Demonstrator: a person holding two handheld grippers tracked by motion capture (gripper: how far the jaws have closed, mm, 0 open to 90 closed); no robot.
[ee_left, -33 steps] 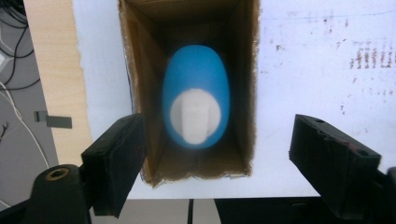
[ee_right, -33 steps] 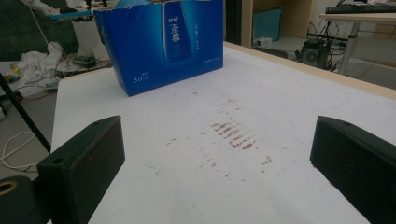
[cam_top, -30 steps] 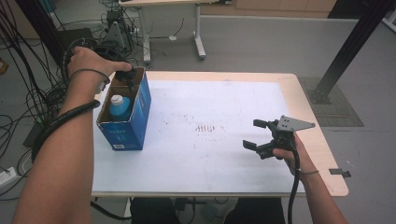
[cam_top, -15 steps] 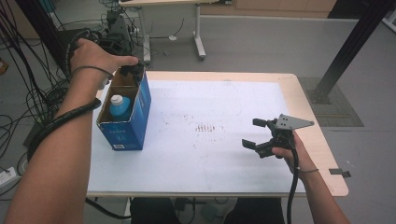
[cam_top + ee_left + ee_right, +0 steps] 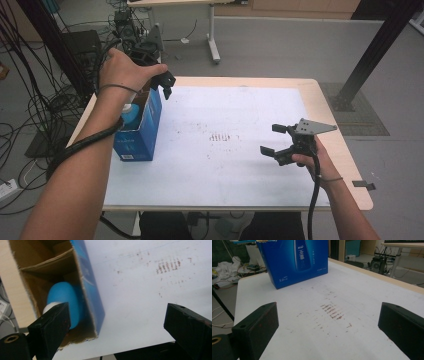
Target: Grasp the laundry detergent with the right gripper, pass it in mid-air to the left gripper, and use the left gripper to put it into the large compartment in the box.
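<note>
An open-topped blue carton (image 5: 139,134) stands on the left of the table, and its printed side shows in the right gripper view (image 5: 294,260). Inside it lies a blue bottle (image 5: 131,113) (image 5: 64,300) with a white cap (image 5: 49,307). My left gripper (image 5: 167,85) (image 5: 117,315) hangs just right of the carton's far top corner. Its jaws have just been opening and stand wide apart with nothing between them. My right gripper (image 5: 270,140) (image 5: 327,315) hovers low over the right part of the table, open and empty, facing the carton.
A white sheet (image 5: 240,107) covers the wooden table (image 5: 320,95), with rusty smudges (image 5: 223,136) (image 5: 332,311) near its middle. Cables and equipment (image 5: 55,85) crowd the floor at the left. A black post (image 5: 367,55) rises at the right, and another desk's leg (image 5: 212,35) stands behind.
My left hand has moved right, off the carton's far end to a spot over the sheet beside its corner, with the jaws spread wider. The right gripper has stayed put.
</note>
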